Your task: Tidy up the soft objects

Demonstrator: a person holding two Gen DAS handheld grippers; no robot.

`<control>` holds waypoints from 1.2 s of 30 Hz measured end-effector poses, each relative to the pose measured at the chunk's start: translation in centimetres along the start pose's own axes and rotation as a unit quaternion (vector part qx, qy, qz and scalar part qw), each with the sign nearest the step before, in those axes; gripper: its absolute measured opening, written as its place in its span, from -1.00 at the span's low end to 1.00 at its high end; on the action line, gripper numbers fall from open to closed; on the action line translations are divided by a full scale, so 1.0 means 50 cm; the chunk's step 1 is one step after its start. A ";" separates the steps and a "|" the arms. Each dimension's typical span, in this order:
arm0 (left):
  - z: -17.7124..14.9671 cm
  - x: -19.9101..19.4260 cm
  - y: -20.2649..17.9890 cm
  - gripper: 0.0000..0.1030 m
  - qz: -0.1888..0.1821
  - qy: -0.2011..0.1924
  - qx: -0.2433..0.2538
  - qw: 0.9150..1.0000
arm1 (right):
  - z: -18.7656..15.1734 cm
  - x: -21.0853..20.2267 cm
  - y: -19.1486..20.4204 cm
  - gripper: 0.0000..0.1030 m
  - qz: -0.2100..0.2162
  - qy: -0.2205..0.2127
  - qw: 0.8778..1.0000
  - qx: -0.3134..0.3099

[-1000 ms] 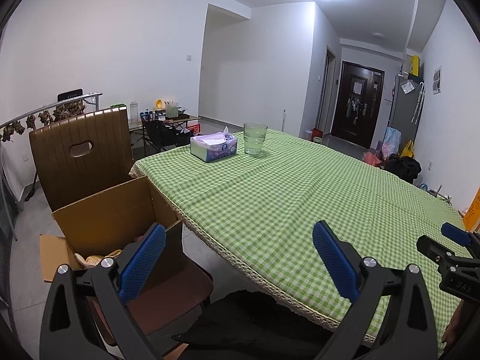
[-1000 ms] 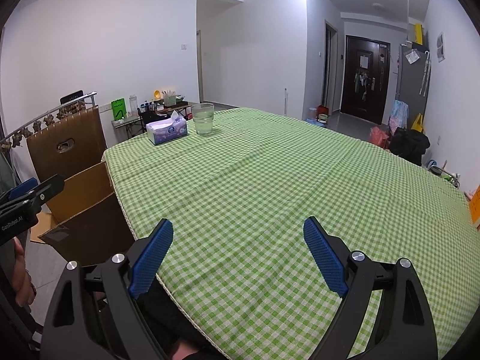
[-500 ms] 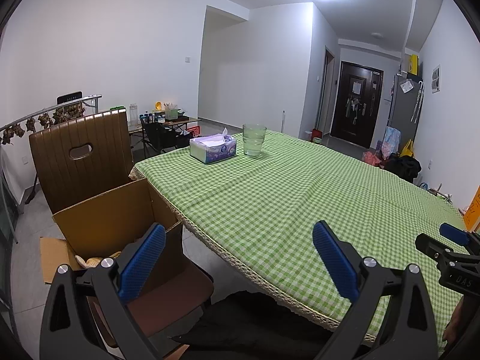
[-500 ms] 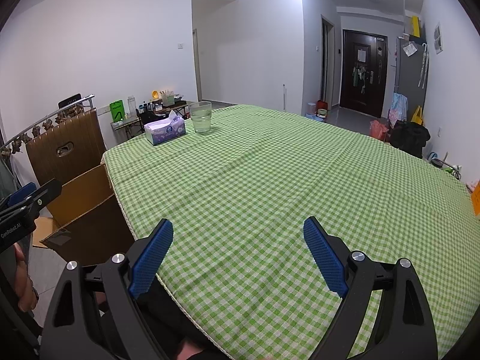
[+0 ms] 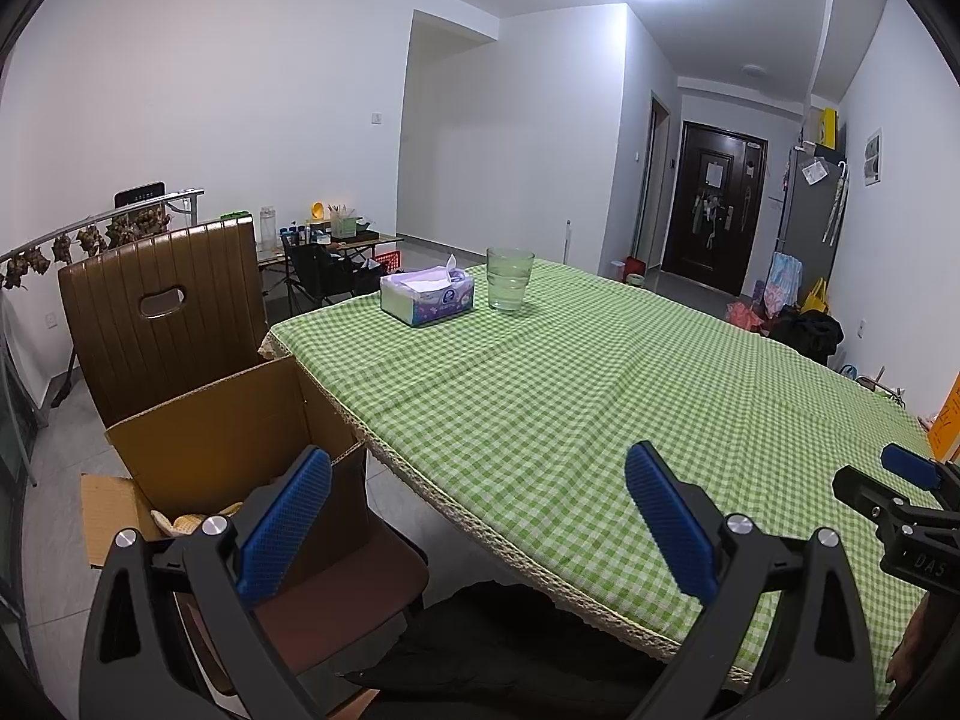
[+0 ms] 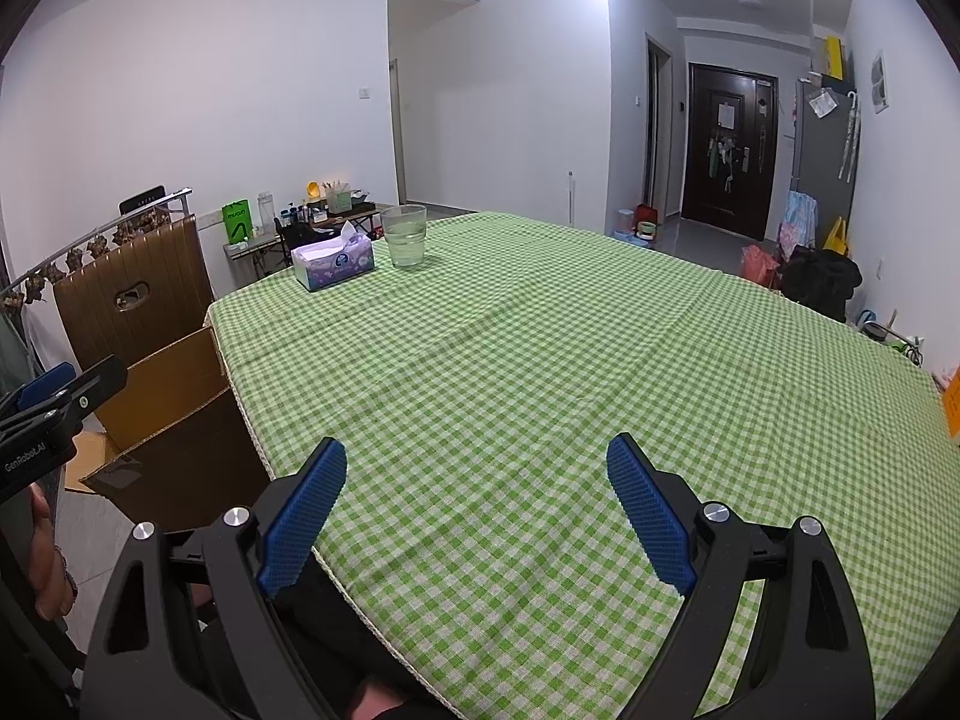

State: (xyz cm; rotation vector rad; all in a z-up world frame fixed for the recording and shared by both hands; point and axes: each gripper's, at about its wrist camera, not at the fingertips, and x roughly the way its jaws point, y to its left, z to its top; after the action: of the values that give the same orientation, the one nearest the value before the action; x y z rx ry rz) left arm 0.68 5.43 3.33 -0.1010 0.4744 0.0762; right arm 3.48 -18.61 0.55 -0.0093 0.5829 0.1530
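The left gripper [image 5: 477, 516] has its jaws wide apart and nothing is between its blue pads [image 5: 282, 525]. It hangs over the near edge of the table [image 5: 600, 396], which has a green checked cloth on it. One finger is in front of the cardboard box [image 5: 222, 450] and the other one is above the cloth.

The right gripper [image 6: 477, 510] is also spread wide, and it is empty. Both its fingers are above the cloth, near the front edge of the table. Each gripper shows at the side of the other camera's view.

The cardboard box stands open on the seat of a brown chair [image 5: 156, 312], just beside the left edge of the table. Inside the box, low at its bottom, lies a pale yellowish soft thing [image 5: 186, 521]; only a small part of it shows behind the gripper, so I cannot tell what it is exactly.

At the far end of the table there is a tissue box [image 5: 427, 299] with a white tissue coming out of the top. Just beside it, to the right, stands a clear glass [image 5: 509, 279], upright. They are near each other but do not touch. The rest of the cloth is bare.

A dark door [image 6: 729, 150] is at the end of the hallway.
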 end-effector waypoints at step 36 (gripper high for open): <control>-0.003 -0.009 -0.017 0.85 0.006 -0.018 0.009 1.000 | -0.003 0.004 -0.015 0.65 0.006 0.006 1.000 0.003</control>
State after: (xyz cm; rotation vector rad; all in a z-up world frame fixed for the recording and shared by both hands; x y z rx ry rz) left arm 0.31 4.57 3.46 -0.0795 0.4400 0.0864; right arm 3.68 -19.31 0.29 -0.0006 0.5954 0.1628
